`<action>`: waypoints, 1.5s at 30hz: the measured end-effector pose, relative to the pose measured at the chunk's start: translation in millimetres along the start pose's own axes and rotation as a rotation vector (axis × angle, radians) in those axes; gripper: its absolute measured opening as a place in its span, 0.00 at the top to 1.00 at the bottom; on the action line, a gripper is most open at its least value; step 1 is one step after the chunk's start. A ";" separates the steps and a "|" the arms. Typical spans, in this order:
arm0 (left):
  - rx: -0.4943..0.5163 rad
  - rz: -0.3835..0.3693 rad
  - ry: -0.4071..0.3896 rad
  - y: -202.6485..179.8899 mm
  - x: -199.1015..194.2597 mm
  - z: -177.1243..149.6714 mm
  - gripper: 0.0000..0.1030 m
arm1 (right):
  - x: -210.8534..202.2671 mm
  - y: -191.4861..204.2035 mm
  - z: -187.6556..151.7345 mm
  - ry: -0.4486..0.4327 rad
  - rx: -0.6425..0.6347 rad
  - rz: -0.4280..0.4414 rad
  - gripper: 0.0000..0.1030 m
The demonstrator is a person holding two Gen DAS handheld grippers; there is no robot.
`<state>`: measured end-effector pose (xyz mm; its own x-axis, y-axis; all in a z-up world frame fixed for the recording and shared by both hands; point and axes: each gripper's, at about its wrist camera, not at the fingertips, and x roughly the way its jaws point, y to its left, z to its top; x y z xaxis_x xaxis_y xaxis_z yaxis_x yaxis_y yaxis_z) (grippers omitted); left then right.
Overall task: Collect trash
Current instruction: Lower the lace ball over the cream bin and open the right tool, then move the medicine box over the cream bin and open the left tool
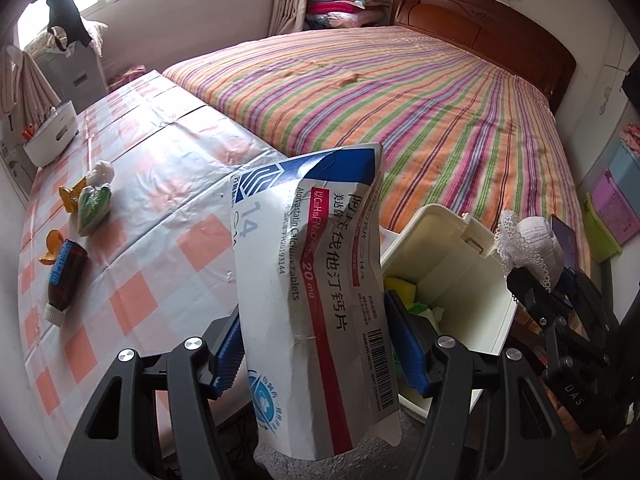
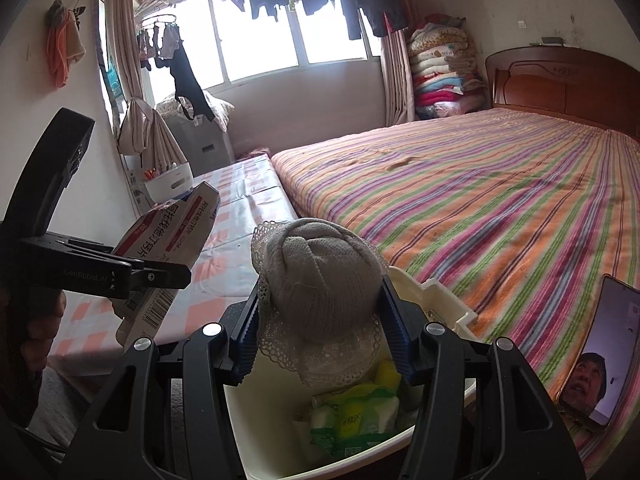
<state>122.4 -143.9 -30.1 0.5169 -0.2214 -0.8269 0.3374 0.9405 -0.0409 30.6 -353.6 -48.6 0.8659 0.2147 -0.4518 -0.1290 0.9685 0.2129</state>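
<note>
A crumpled white, blue and red cardboard medicine box [image 1: 312, 292] is clamped between the blue pads of the left gripper [image 1: 316, 348], whose jaws are held partly apart by the width of the box; it fills the lower centre of the left wrist view and stands tilted in front of the edge of the tabletop [image 1: 160, 184], which is covered by an orange-and-white checked cloth. A rolled grey knitted sock with a lace cuff [image 2: 320, 280] is gripped at its sides by the right gripper [image 2: 318, 320], the jaws being kept partly apart around it. In the right wrist view the sock is seen directly above the cream plastic bin [image 2: 444, 300], in which a green-and-yellow wrapper [image 2: 356, 420] and other scraps lie. In the left wrist view the bin appears at the lower right, just beside the striped bed [image 1: 420, 112]. At the left of that view a brown glass bottle with a white cap [image 1: 64, 276], a green-and-white packet [image 1: 94, 204] and orange peel pieces [image 1: 52, 248] lie on the tabletop. A phone [image 2: 600, 364] is seen propped at the lower right of the right wrist view.
</note>
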 end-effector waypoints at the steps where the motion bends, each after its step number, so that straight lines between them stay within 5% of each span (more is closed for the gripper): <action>1: 0.002 -0.001 0.002 -0.8 1.0 0.2 0.39 | 0.7 -0.4 -0.8 0.001 0.001 0.001 0.48; 9: 0.013 -0.001 0.020 -5.8 6.4 0.0 0.39 | 5.3 -3.7 -2.2 0.002 0.012 -0.004 0.46; 14: 0.014 -0.001 0.024 -6.5 8.2 -0.1 0.39 | 4.3 -0.7 0.2 -0.011 0.012 -0.002 0.32; 29: 0.104 -0.038 0.048 -39.9 17.0 -0.8 0.39 | -40.0 -13.1 14.4 -0.188 0.029 -0.088 0.26; 45: 0.228 -0.098 0.112 -89.0 36.1 -8.5 0.38 | -60.5 -32.3 11.7 -0.240 0.091 -0.171 0.24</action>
<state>104.4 -233.5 -61.1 0.3868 -0.2664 -0.8829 0.5562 0.8310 -0.0070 -12.0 -399.4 -18.1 0.9621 0.0037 -0.2728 0.0624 0.9704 0.2331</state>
